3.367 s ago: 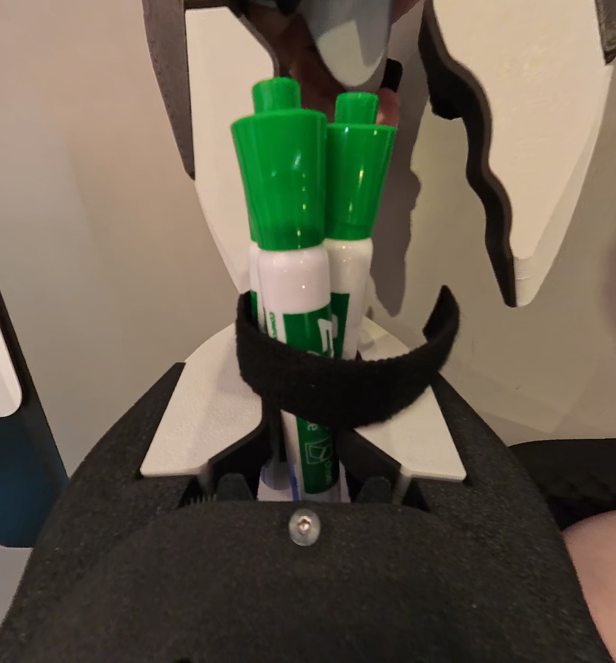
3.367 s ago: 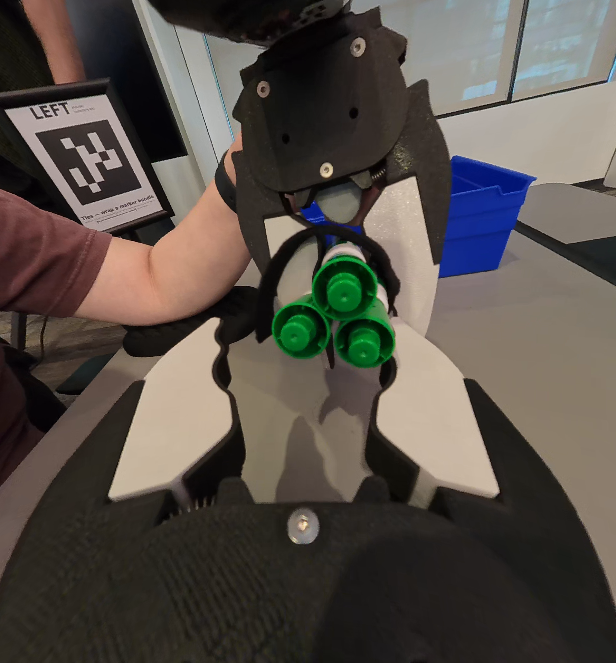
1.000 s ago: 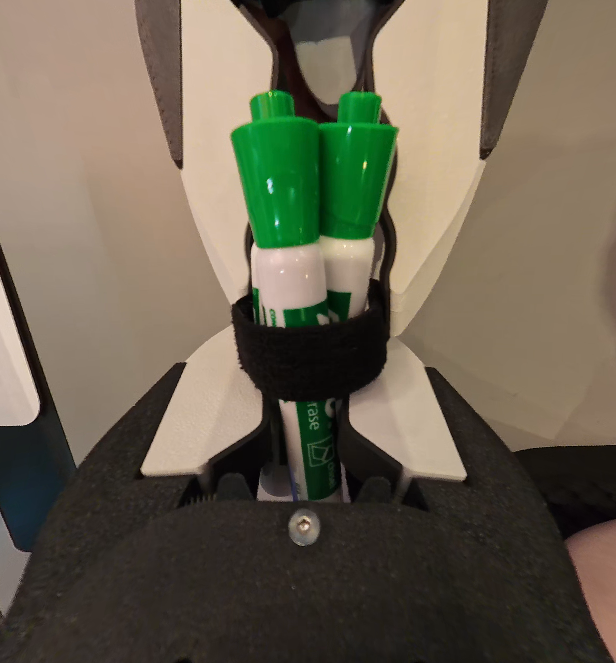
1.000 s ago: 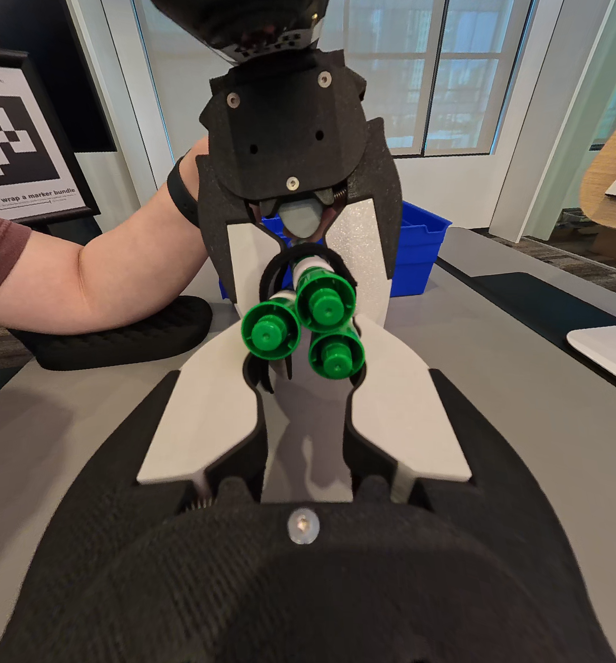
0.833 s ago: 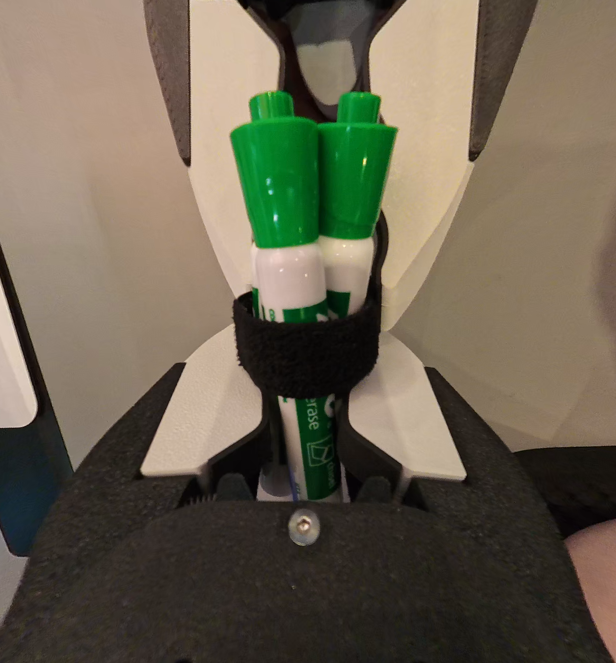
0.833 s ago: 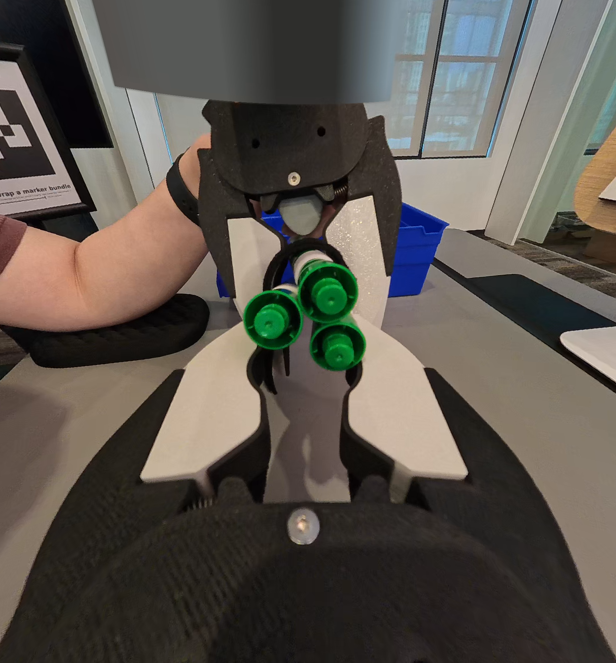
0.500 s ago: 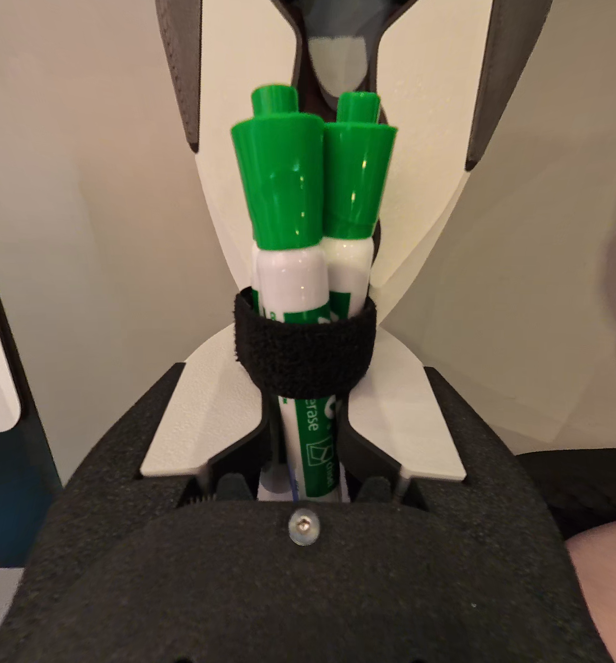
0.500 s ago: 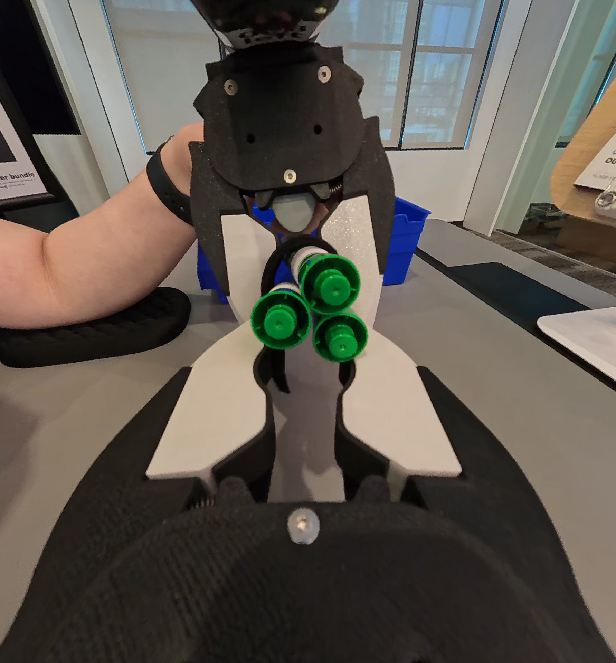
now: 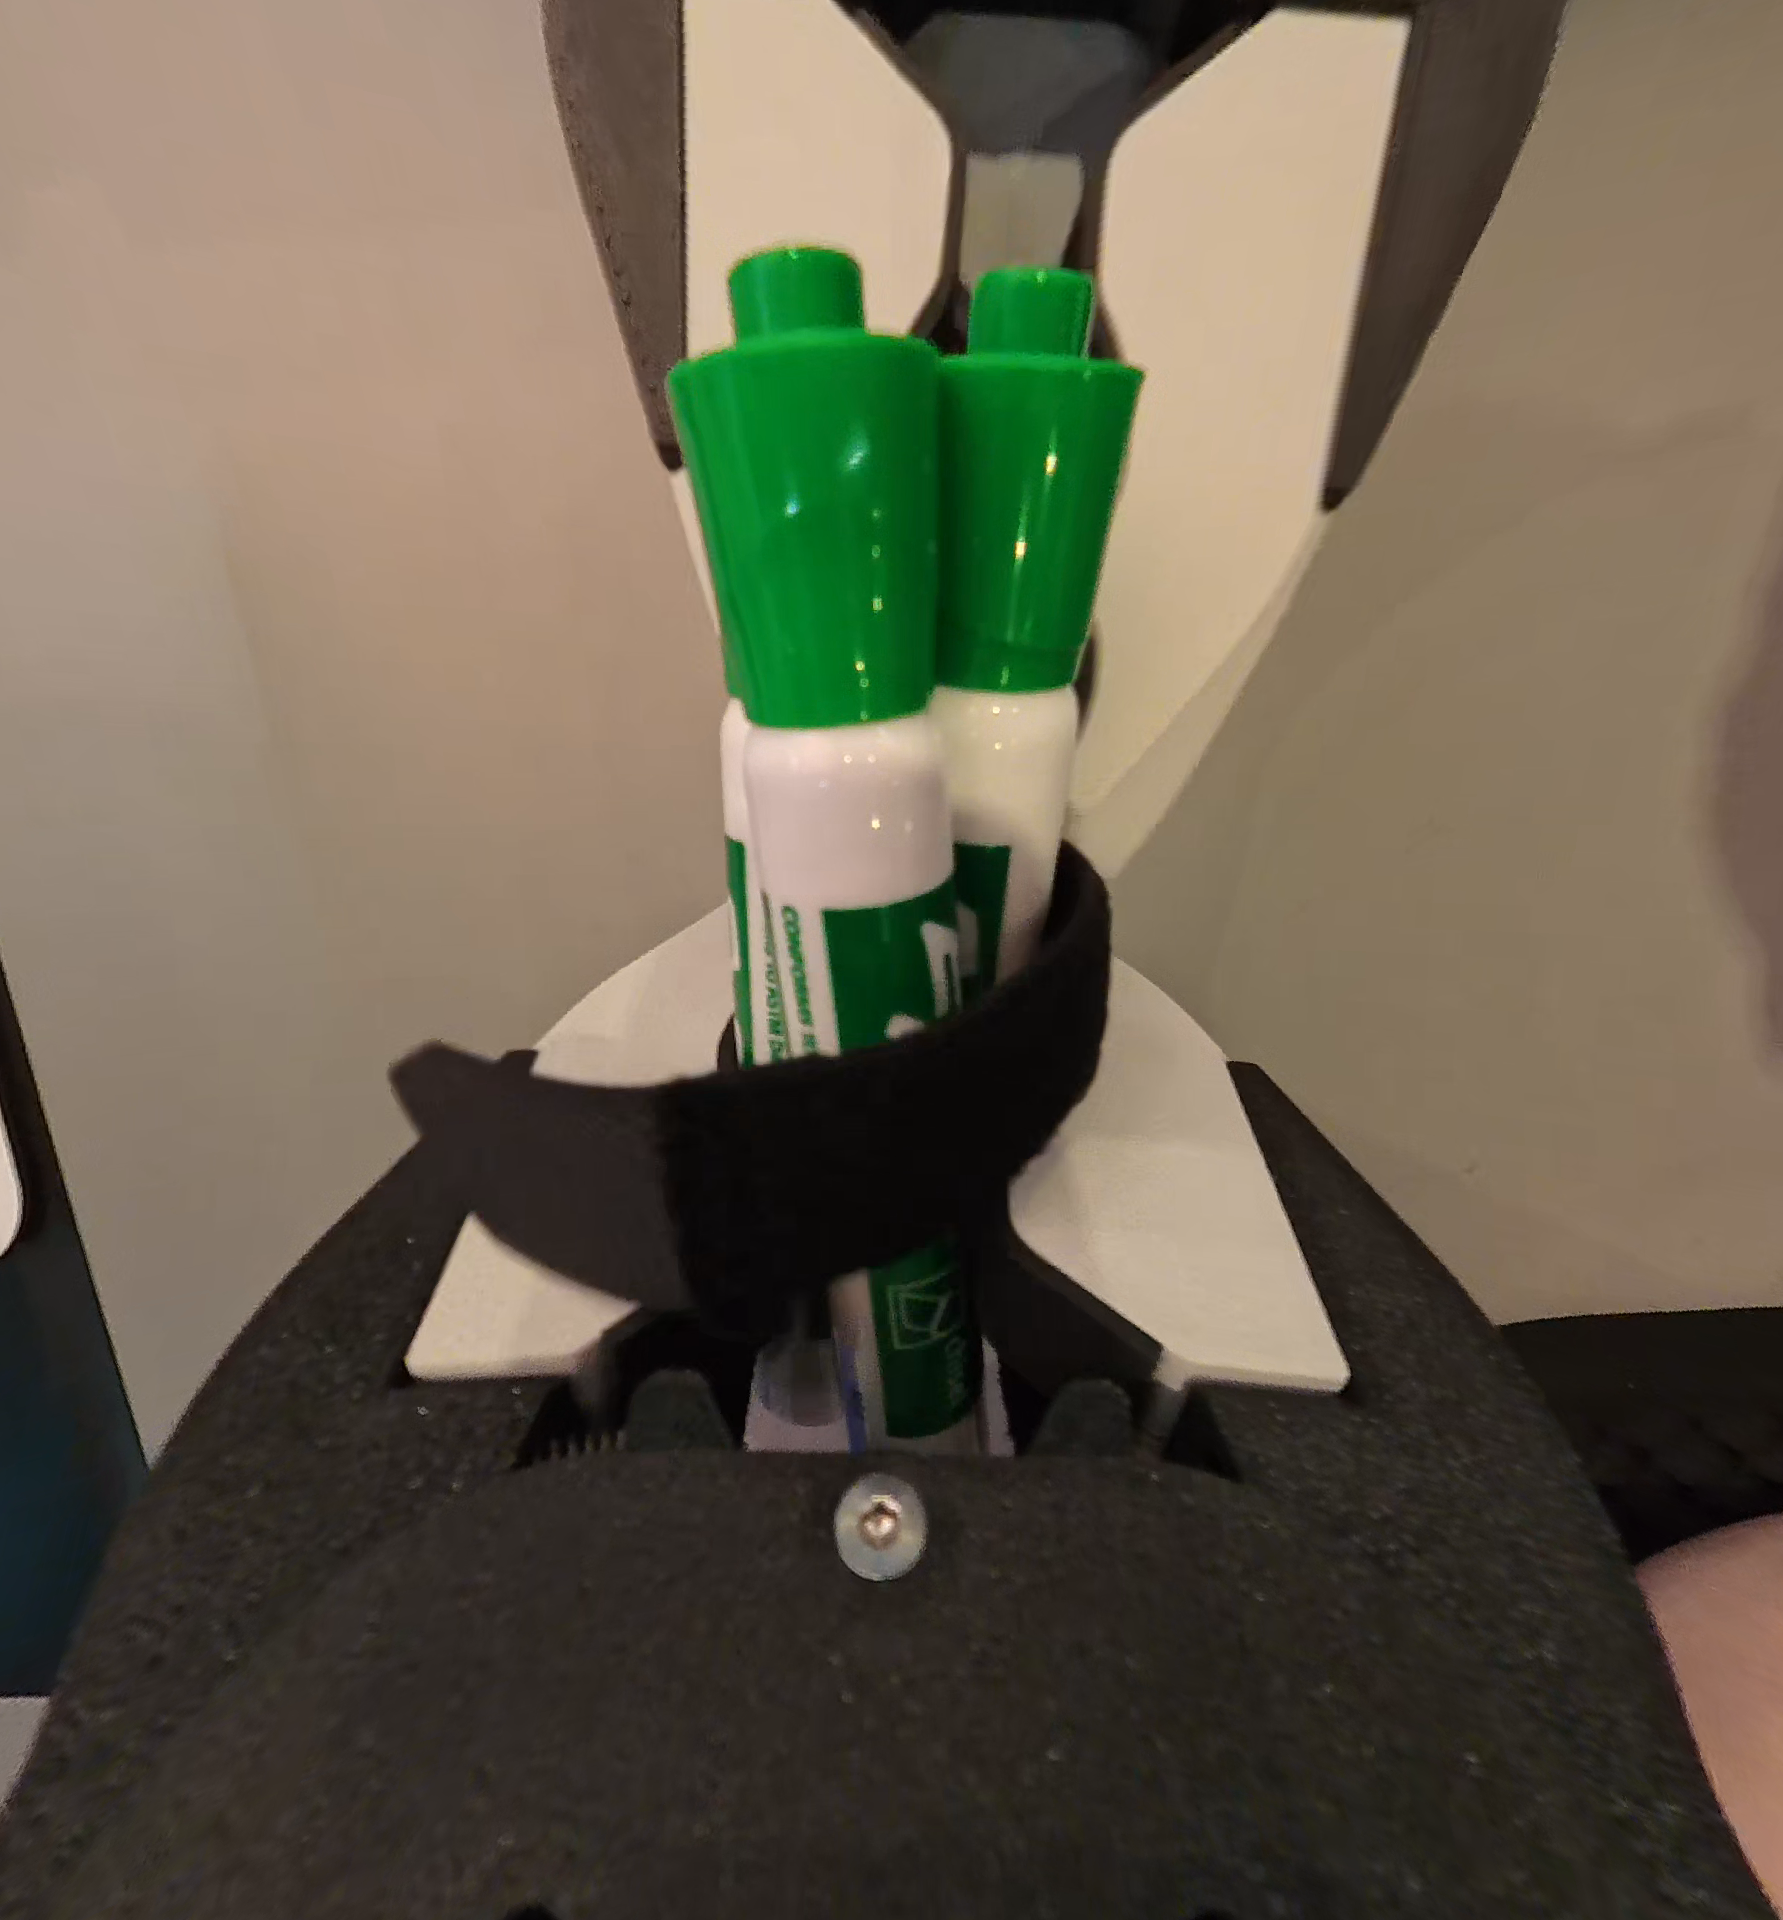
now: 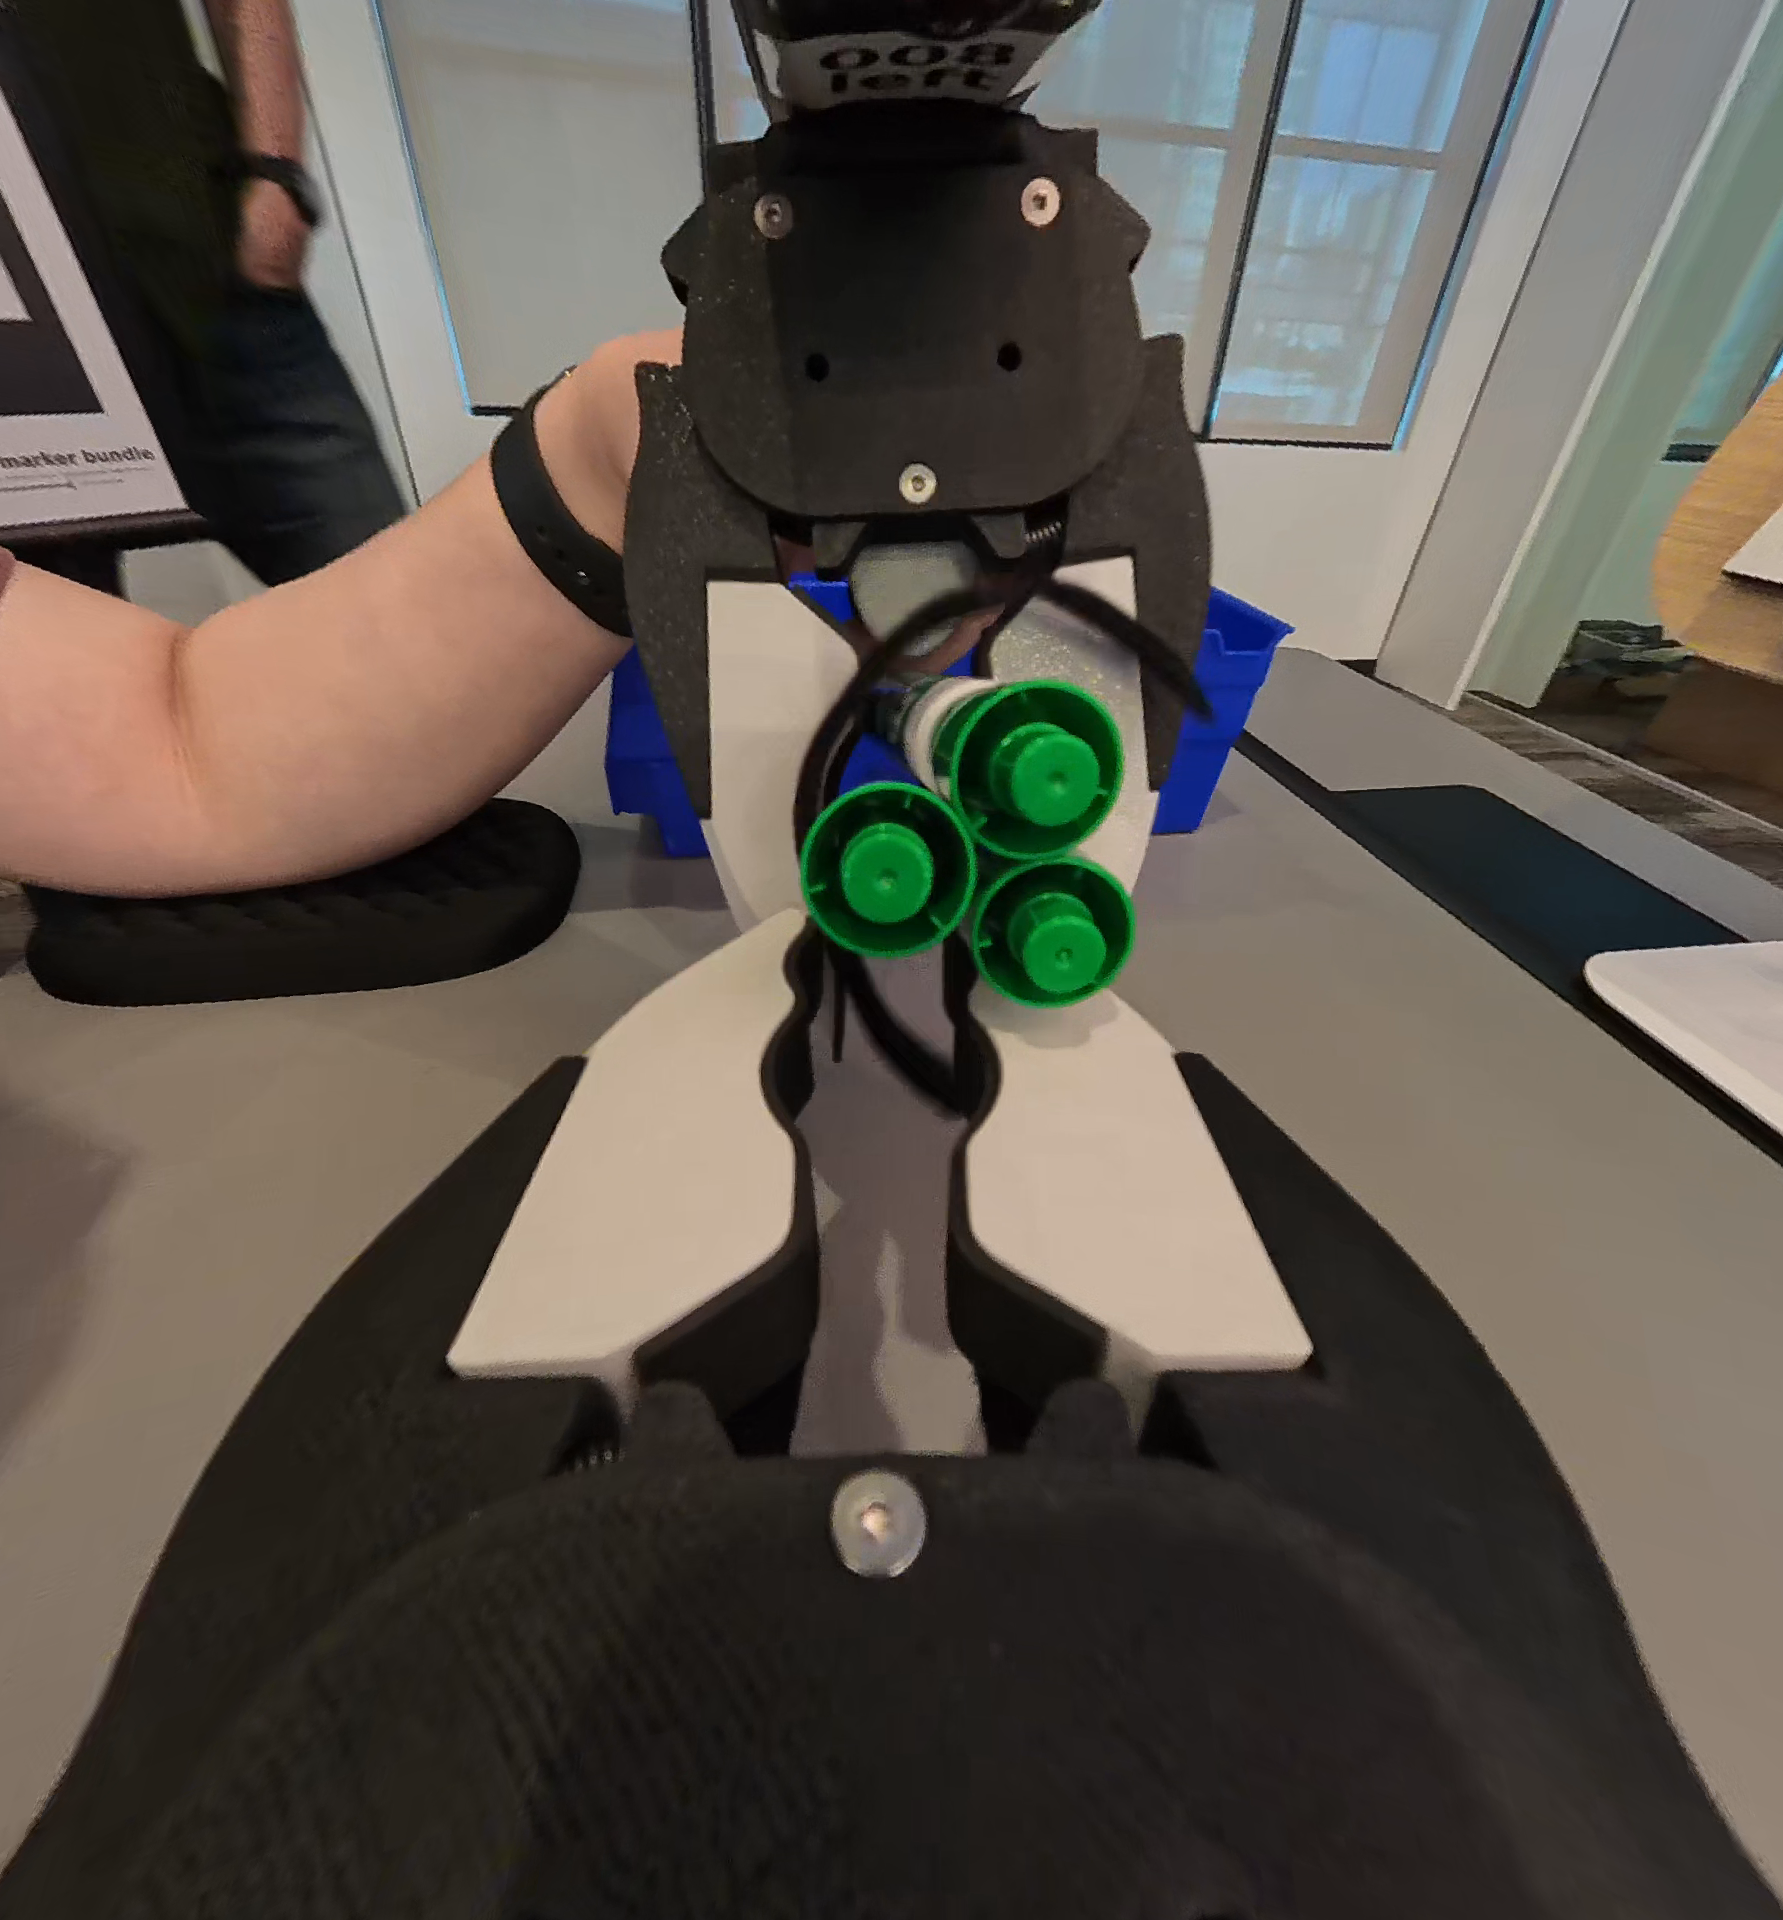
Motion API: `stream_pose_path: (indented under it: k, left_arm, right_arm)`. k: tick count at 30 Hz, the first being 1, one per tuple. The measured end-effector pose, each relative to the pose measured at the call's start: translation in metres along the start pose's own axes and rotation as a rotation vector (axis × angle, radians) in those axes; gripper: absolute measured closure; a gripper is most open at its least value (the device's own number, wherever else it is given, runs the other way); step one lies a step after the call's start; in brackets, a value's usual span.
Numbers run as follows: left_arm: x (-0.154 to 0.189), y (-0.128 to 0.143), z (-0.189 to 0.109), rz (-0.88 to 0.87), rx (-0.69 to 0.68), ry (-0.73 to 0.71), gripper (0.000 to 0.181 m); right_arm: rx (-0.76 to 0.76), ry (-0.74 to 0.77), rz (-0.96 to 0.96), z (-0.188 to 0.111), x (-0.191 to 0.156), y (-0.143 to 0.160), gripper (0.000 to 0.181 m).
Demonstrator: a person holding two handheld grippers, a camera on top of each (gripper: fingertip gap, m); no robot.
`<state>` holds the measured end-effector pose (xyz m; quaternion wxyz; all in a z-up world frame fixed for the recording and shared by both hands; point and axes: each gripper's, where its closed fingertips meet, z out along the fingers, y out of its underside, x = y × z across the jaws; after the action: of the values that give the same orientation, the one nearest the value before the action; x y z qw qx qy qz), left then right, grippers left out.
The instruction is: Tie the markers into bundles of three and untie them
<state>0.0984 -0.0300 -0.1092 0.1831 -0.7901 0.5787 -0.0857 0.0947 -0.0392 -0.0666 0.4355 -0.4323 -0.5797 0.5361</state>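
Table (image 10: 1489, 1143) lies grey and bare below your two grippers, which meet nose to nose. Your left gripper (image 9: 887, 997) clamps the barrels of the three green markers (image 10: 1038, 774), caps towards the other tool. Your right gripper (image 10: 882, 1049) shows a narrow gap that the black strap (image 9: 845, 1153) dips into; whether it pinches the strap, I cannot tell. The strap loops slackly round the bundle, one end (image 9: 451, 1081) sticking out free, so the bundle is neither tied tight nor freed

Three white markers (image 9: 845, 883) with green caps and green label bands, a black strap (image 9: 845, 1164), a grey worktop (image 10: 1489, 1195), a blue bin (image 10: 1214, 717) centre right.
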Motion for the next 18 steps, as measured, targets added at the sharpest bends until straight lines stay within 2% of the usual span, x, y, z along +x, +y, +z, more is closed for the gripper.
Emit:
stream_pose_path:
  k: [6, 13, 15, 18]
  left_arm:
    - [0.001, 0.001, -0.003, -0.001, -0.002, 0.0, 0.14]
    - [0.006, 0.0, -0.009, 0.006, 0.023, 0.027, 0.14]
    - [0.009, -0.001, -0.011, 0.004, 0.035, 0.04, 0.14]
    - [0.009, -0.001, -0.01, -0.001, 0.033, 0.05, 0.14]
  right_arm:
    - [0.002, -0.024, 0.031, 0.001, -0.003, 0.0, 0.152]
    - [0.013, -0.067, 0.042, -0.006, -0.006, -0.006, 0.123]
    - [0.012, -0.071, 0.046, -0.01, -0.003, -0.007, 0.123]
    - [0.023, -0.088, 0.083, -0.013, -0.001, -0.006, 0.137]
